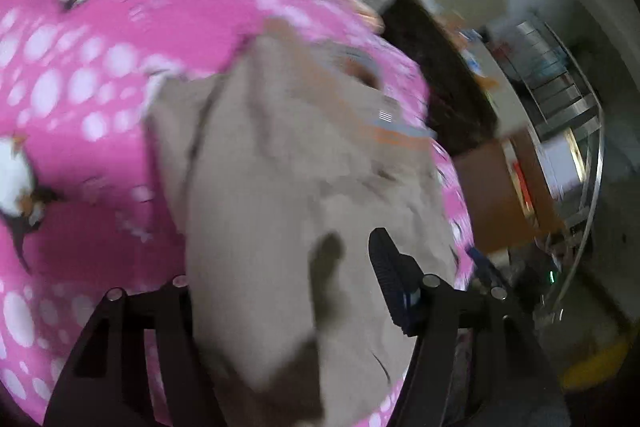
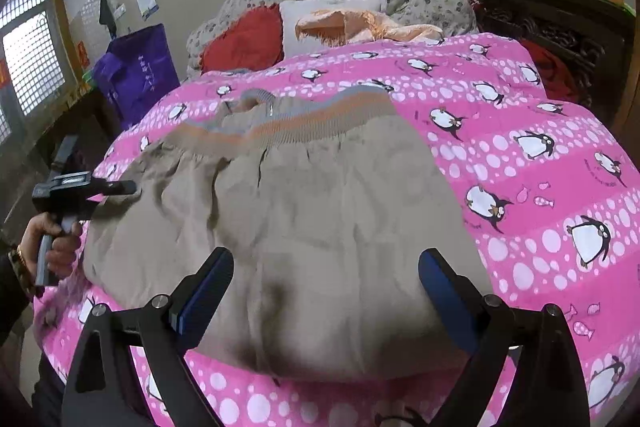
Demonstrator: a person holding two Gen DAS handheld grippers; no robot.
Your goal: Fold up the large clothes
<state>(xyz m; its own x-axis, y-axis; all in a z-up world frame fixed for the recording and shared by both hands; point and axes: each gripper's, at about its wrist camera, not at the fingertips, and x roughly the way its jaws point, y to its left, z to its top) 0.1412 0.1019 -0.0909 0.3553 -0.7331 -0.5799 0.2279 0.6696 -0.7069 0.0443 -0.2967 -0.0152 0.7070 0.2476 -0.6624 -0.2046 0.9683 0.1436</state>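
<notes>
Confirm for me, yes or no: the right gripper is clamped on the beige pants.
No: the right gripper is open, its blue pads spread wide above the beige pants, gripping no fabric.

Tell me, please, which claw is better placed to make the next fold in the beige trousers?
Probably the left claw: it already sits at the side edge of the beige trousers, seemingly pinching the cloth. The right claw hangs open above the near end, gripping nothing, on the pink penguin quilt.

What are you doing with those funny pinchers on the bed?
A person is folding tan pants spread on a pink penguin quilt. The left gripper is at the pants' left edge, seemingly pinching the cloth. The right gripper hovers open over the near part, holding nothing yet.
</notes>
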